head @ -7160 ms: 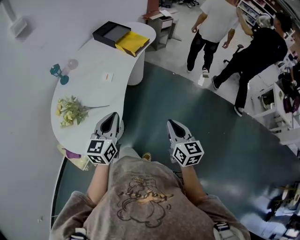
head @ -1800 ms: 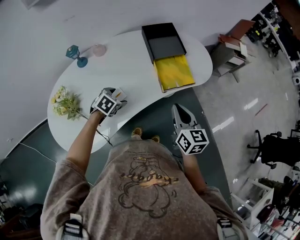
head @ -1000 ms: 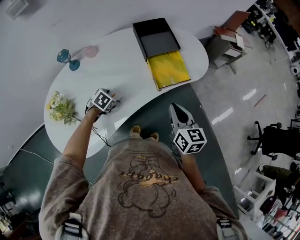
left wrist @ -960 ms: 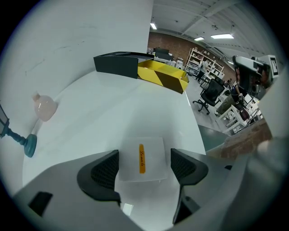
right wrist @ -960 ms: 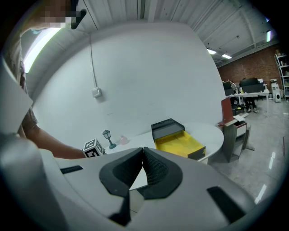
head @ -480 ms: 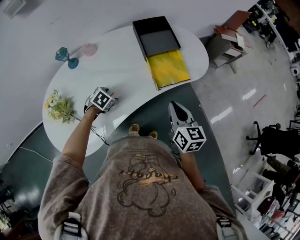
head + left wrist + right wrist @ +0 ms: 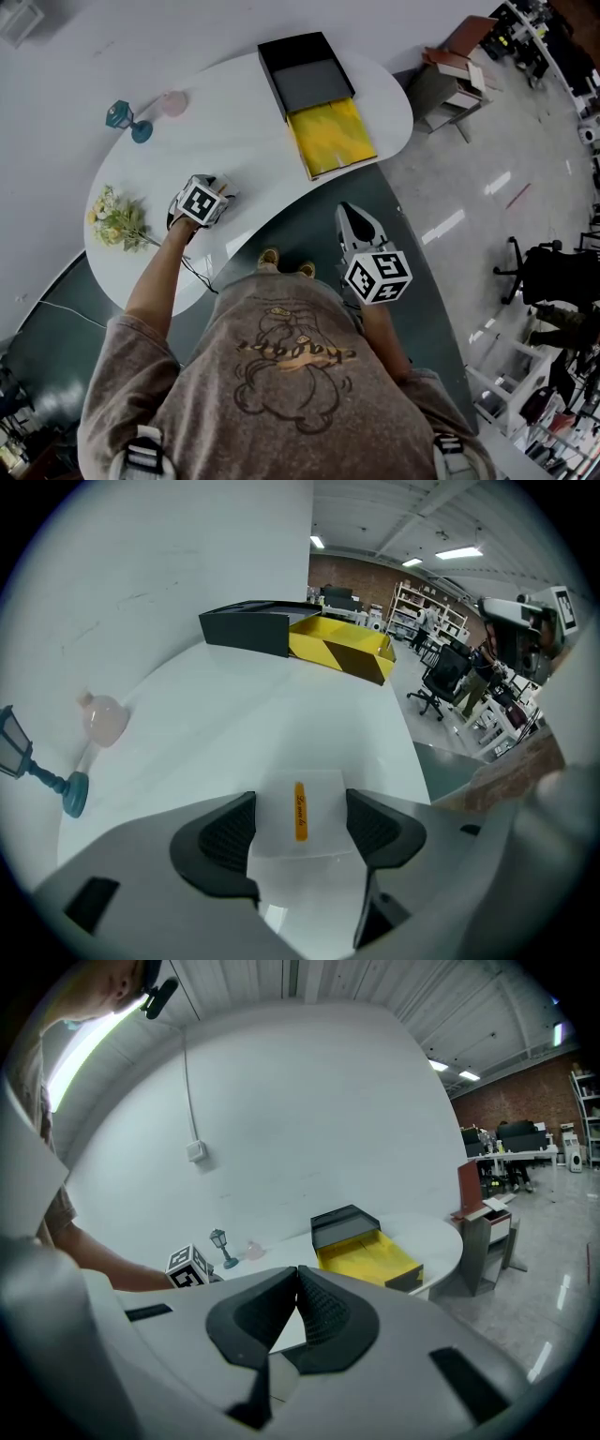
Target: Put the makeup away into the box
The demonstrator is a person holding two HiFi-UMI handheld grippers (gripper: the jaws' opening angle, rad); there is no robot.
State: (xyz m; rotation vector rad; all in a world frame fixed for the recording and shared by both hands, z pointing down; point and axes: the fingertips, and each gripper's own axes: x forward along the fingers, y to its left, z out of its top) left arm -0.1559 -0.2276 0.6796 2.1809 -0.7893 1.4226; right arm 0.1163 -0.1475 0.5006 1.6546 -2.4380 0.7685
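A flat white makeup packet with an orange stripe lies on the white table. My left gripper points down over it. Its jaws are closing, one on each side of the packet, and the pads do not visibly press it. In the head view the left gripper hides the packet. The box stands at the table's far end as a yellow tray beside a black tray. My right gripper hangs shut and empty off the table's near edge, its pads meeting.
Yellow flowers lie left of my left gripper. A teal lamp ornament and a pink glass piece stand at the far left. A small cabinet stands beyond the table's right end. A person is at the far right.
Across the earlier frames the person stepped up to the table and the left gripper came down over the packet. In the last second neither gripper visibly shifted.
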